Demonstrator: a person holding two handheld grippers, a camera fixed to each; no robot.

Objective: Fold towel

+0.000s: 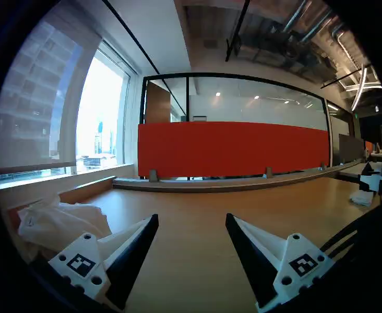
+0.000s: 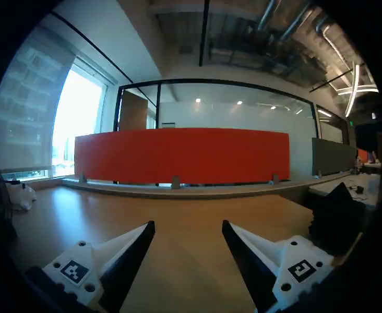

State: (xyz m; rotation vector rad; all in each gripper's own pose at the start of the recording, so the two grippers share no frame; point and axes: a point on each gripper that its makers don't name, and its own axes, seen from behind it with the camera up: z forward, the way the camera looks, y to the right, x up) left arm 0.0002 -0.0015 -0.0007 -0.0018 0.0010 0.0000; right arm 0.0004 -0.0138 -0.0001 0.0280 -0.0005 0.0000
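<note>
Left gripper (image 1: 191, 216) and right gripper (image 2: 188, 223) gape empty; towel (image 1: 60, 221) lies bunched aside, so a blind pinch risks grabbing several layers.

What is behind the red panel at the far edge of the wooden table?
Above the red panel a black-framed glass wall rises behind it, with ceiling lights showing through. Whatever stands lower down, directly behind the panel, is covered by it.

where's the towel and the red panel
towel (image 1: 60, 224), left gripper view, middle of the crumpled heap
red panel (image 1: 233, 148), left gripper view, centre of its face
</note>
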